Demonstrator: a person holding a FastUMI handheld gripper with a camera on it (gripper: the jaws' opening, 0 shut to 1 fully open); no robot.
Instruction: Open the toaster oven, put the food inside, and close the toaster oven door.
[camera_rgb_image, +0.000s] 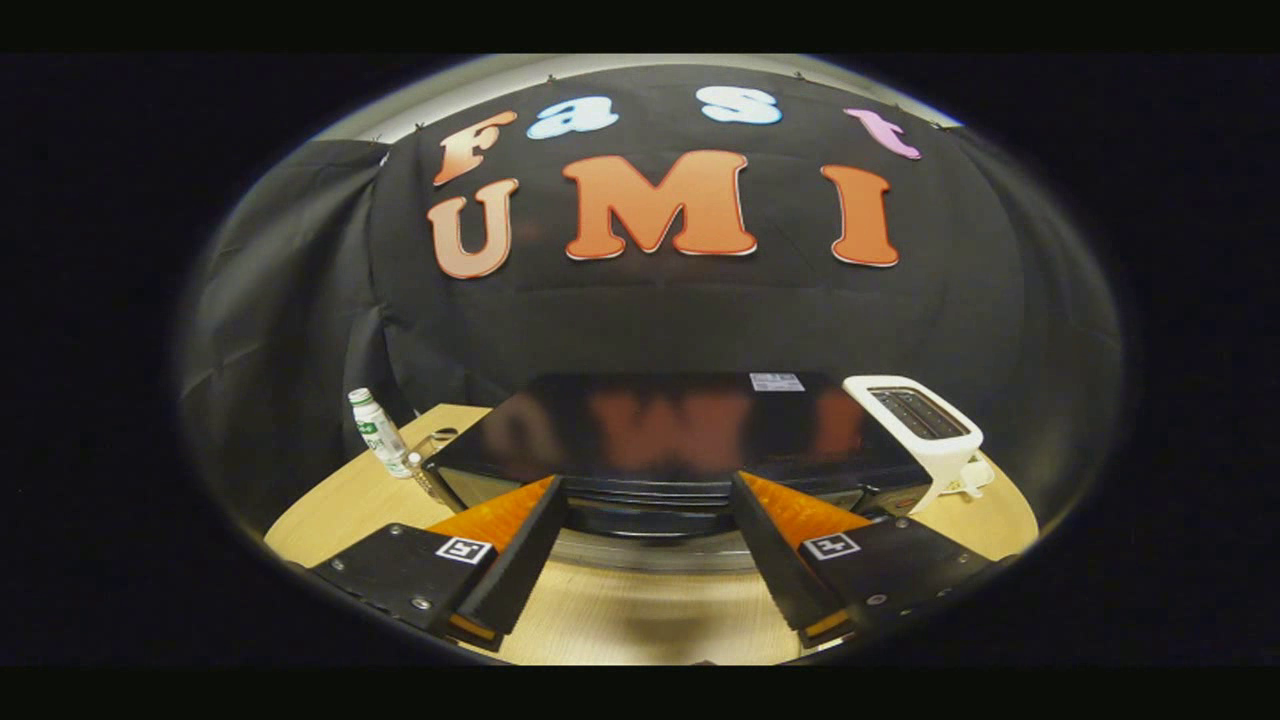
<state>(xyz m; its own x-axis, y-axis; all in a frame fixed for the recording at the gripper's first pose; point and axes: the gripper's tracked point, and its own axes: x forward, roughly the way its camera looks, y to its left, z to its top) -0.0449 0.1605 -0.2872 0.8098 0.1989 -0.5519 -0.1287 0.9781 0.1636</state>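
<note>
A black toaster oven (680, 425) with a glossy top stands on a round wooden table (330, 505), just ahead of and below my fingers. My gripper (648, 483) is open, its two fingers spread wide over the oven's front upper edge, and nothing is held between them. A pale curved bar (655, 553), which looks like the door handle, shows between the fingers below the oven's front. The fingers hide both sides of the front, and I cannot tell how the door stands.
A white slot toaster (925, 430) stands against the oven's right side. A small white bottle with a green label (378, 432) stands left of the oven, near the table's edge. Black cloth walls close in behind and on both sides.
</note>
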